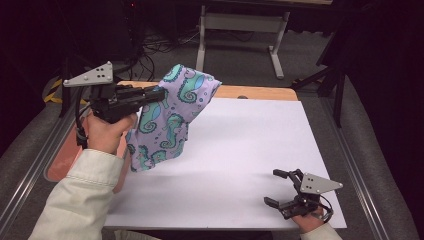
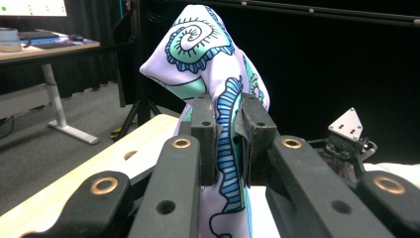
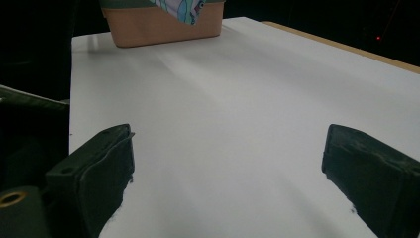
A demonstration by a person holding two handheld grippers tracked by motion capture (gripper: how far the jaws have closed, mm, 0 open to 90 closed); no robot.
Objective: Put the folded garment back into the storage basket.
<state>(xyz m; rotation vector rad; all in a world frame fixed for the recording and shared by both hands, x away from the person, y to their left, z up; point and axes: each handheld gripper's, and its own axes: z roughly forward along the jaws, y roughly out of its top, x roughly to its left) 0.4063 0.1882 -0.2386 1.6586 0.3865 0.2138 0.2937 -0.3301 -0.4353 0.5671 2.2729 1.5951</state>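
Above the table's (image 1: 240,145) left edge, cloth (image 1: 170,117) hanging clear, pinched tight in the left gripper (image 2: 229,144). Down at the near right, right gripper (image 1: 279,187) spread wide, empty. Probably mid-lift; next, likely laying it flat on the white sheet.

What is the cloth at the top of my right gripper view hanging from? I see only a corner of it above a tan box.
Observer: The left claw holds it, jaws shut on a fold of the seahorse-print cloth.
Operator: Is the cloth lifted fully off the table?
Observer: Mostly; its lower end hangs by the white sheet's left edge.
Operator: Where is my right claw?
Observer: The right claw sits open, low at the sheet's near right corner, far from the cloth.
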